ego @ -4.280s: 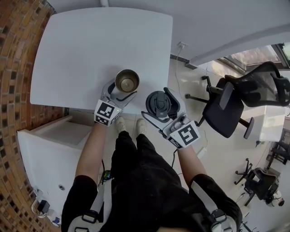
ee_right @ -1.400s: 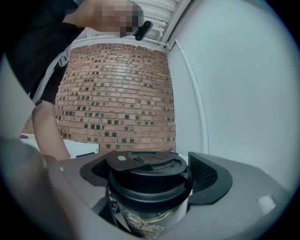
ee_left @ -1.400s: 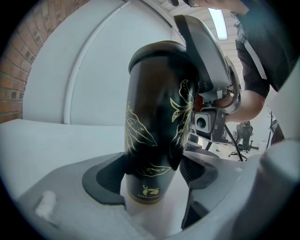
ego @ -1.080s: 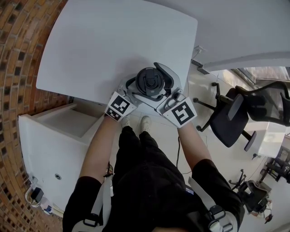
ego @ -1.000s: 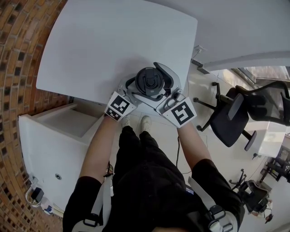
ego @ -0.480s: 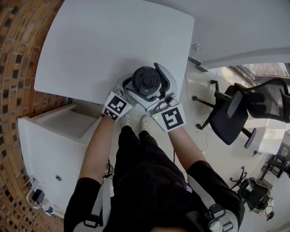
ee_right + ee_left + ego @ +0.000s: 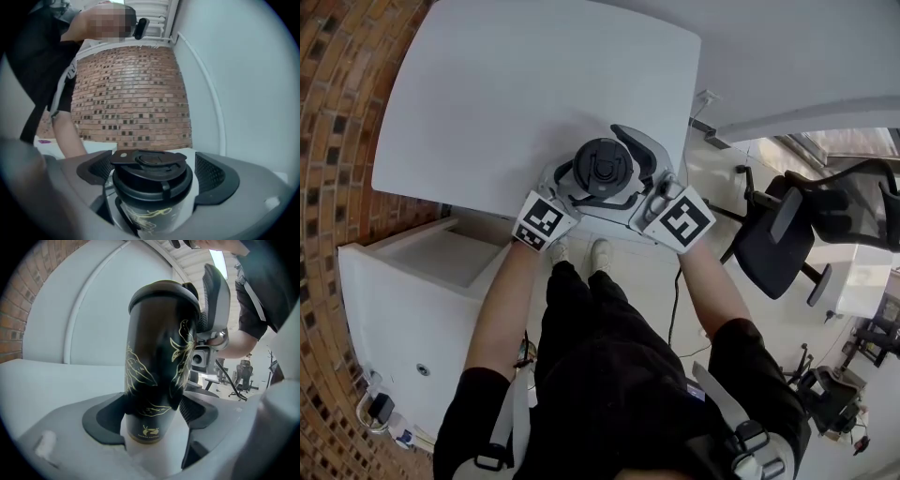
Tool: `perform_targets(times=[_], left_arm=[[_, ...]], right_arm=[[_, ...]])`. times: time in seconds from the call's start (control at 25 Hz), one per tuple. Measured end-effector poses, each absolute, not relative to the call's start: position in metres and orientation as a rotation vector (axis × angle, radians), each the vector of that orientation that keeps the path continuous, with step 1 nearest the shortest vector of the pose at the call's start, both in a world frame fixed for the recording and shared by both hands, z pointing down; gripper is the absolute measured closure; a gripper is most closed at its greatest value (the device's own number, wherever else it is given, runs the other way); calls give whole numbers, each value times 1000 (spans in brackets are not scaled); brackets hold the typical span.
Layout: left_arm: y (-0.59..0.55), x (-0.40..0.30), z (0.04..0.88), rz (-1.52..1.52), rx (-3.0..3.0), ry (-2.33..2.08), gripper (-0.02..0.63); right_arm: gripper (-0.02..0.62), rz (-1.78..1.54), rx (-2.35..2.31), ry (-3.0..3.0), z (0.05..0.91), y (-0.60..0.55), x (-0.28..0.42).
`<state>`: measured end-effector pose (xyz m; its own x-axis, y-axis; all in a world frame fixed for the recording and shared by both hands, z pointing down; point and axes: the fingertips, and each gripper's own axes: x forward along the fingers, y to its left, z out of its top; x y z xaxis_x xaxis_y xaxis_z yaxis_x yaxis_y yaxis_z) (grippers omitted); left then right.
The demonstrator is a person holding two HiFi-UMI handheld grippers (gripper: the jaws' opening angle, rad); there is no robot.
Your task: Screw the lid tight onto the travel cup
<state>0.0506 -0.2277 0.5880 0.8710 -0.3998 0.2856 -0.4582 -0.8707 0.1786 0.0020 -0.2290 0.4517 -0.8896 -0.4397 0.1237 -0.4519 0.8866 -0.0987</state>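
A black travel cup [image 7: 157,348] with gold leaf print stands near the front edge of the white table [image 7: 506,84]. Its black lid [image 7: 602,167] sits on top. My left gripper [image 7: 152,416] is shut on the cup's lower body, a dark pad [image 7: 110,420] pressing on each side. My right gripper [image 7: 152,173] reaches in from the right at lid [image 7: 150,164] height. Its jaws have just been opening, and the lid sits between the ribbed pads [image 7: 211,176] with a thin gap on the right side.
A brick wall [image 7: 337,141] runs along the left. A white cabinet [image 7: 412,309] stands below the table's front edge. A black office chair [image 7: 787,234] is on the floor to the right. The person's legs are under the grippers.
The right gripper's marker cube, which had swung down and left around the lid, has swung back out to the right. Its jaws stand wider. The left gripper and cup have not moved.
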Motion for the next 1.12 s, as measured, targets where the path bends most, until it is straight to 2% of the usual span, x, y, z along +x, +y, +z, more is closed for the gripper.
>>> perform_targets(times=[0.12,0.24,0.48,0.6,0.8,1.0,1.12], left_arm=[[-229,50,588,354,2804,-654,238],[-229,51,588,352,2803,-652,238],[-228,51,588,352,2803,-652,237],[-228,50,587,352,2804,-652,237],[-228,48,587,350,2804,-654,238],[-228,51,587,351,2803,-649,238],[-228,51,587,350,2802,-650,238]], right_arm=[[63,77,468,-2914,455,-225,-3],[75,27,452,-2905,456,-224,-6],[78,93,679,-2945,452,-232,-3],[112,125,837,-2961,448,-236,0],[127,153,1093,-2916,446,-241,4],[126,152,1318,-2837,449,-240,11],[101,185,1207,-2861,451,-234,12]])
